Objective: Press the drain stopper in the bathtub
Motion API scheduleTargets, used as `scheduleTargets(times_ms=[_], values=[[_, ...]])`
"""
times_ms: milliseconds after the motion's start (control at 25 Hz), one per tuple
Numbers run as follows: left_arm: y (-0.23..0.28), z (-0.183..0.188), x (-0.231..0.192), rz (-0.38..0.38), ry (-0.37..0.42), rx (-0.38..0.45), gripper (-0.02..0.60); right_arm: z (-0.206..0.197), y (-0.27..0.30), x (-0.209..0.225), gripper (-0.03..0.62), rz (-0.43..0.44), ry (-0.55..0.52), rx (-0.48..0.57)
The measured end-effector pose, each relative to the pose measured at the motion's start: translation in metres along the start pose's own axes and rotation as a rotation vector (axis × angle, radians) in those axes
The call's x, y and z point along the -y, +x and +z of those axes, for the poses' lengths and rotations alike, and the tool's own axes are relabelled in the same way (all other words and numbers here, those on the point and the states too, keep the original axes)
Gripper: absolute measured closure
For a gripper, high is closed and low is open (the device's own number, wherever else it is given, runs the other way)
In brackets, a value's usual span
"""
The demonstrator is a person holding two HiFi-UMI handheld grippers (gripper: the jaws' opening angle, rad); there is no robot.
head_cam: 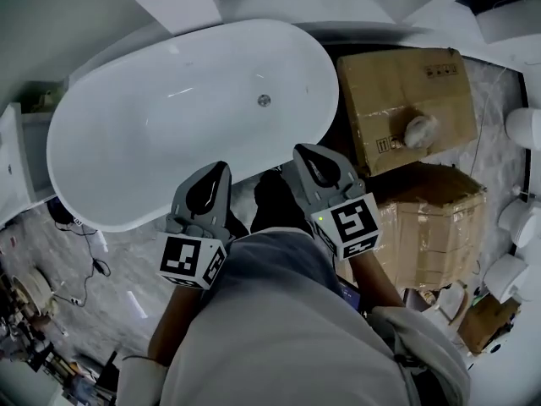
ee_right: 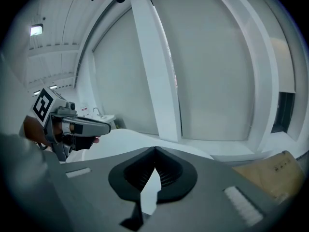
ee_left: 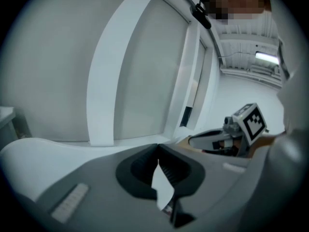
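While you hold both grippers out in front of your chest, the left gripper (head_cam: pixel 221 169) sits just left of centre in the head view and the right gripper (head_cam: pixel 301 151) just right of it, side by side and a little apart. In its own view the left gripper's jaws meet at the tips in the lower middle of the frame, with nothing between them. The right gripper's view shows the same, its jaws closed at the tips and empty. Each gripper view also catches the other gripper at its edge, with the marker cube showing.

In the head view both tips overlap the near rim of the white bathtub (head_cam: pixel 93 197), which fills the upper left and centre of the frame. The drain stopper (head_cam: pixel 264 101) is a small round metal disc on the tub floor, upper centre, towards the tub's right end. It lies well apart from both grippers and nothing touches it.

A cardboard box (head_cam: pixel 397 87) stands just right of the tub at the upper right, with a white round thing (head_cam: pixel 420 129) on its top. A second box (head_cam: pixel 435 222) lies below it, at the right edge of centre. A dark cable (head_cam: pixel 91 260) trails over the marbled floor (head_cam: pixel 127 269) at the lower left.
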State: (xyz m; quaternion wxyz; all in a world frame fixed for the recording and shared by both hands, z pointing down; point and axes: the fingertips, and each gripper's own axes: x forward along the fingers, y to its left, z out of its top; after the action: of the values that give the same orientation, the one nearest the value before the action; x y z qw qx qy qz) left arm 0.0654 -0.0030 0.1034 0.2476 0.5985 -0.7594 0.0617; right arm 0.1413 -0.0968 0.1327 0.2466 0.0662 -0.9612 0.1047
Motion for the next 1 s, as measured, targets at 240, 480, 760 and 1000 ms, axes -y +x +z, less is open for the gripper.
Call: scheduleTargets(times_ms=[240, 480, 760, 1000], values=[[0.020, -0.009, -0.012, 0.118, -0.084, -0.004, 0.581, -0.011, 0.035, 0.021, 0.608, 0.101, -0.042, -0.056], [0.031, -0.019, -0.027, 0.182, -0.126, 0.005, 0.581, -0.022, 0.072, 0.030, 0.608, 0.154, -0.087, -0.083], [0.039, -0.040, -0.047, 0.226, -0.154, -0.012, 0.581, -0.034, 0.104, 0.031, 0.608, 0.184, -0.109, -0.112], [0.053, -0.060, -0.064, 0.207, -0.163, -0.039, 0.581, -0.053, 0.132, 0.033, 0.608, 0.205, -0.082, -0.119]])
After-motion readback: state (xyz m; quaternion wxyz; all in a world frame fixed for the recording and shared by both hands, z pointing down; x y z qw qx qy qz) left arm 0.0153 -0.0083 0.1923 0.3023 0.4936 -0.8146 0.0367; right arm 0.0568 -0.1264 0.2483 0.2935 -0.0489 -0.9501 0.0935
